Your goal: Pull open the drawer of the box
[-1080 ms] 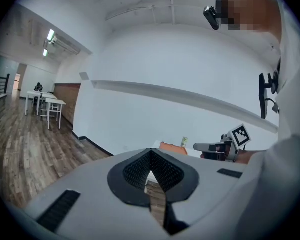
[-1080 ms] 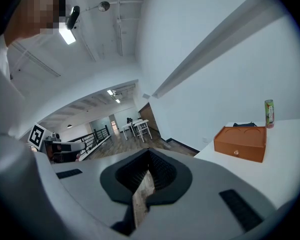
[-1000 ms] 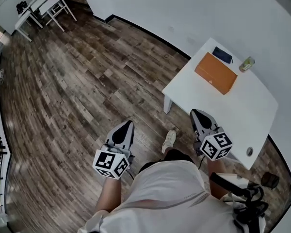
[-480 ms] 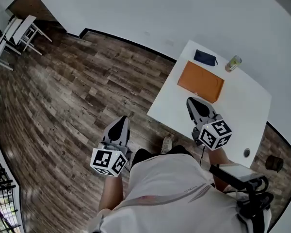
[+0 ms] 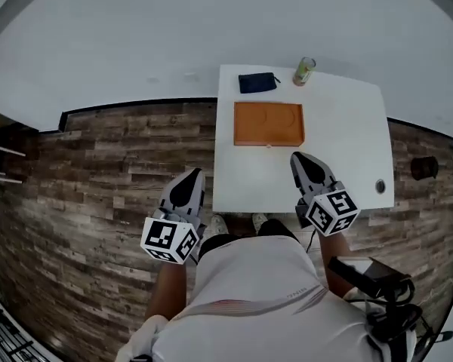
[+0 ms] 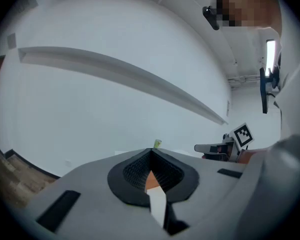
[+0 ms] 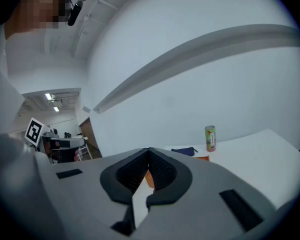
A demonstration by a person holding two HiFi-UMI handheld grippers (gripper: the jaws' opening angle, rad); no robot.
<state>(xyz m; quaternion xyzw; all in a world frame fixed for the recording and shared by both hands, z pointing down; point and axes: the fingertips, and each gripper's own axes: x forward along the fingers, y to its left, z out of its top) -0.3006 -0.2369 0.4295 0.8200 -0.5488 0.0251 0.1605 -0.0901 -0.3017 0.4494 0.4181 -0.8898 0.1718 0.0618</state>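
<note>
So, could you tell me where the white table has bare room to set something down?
On the table, the widest bare patch lies between the orange box and the right edge, with a small round fitting near the front. The front-left strip before the box is free. The back is crowded: dark pouch, can, box.

Dark pouch (image 5: 257, 82) beside can (image 5: 303, 72); both on white table (image 5: 343, 153).

A white table (image 5: 355, 134) stands against a white wall (image 5: 136, 36) — wood-plank floor (image 5: 98, 172) around it.
</note>
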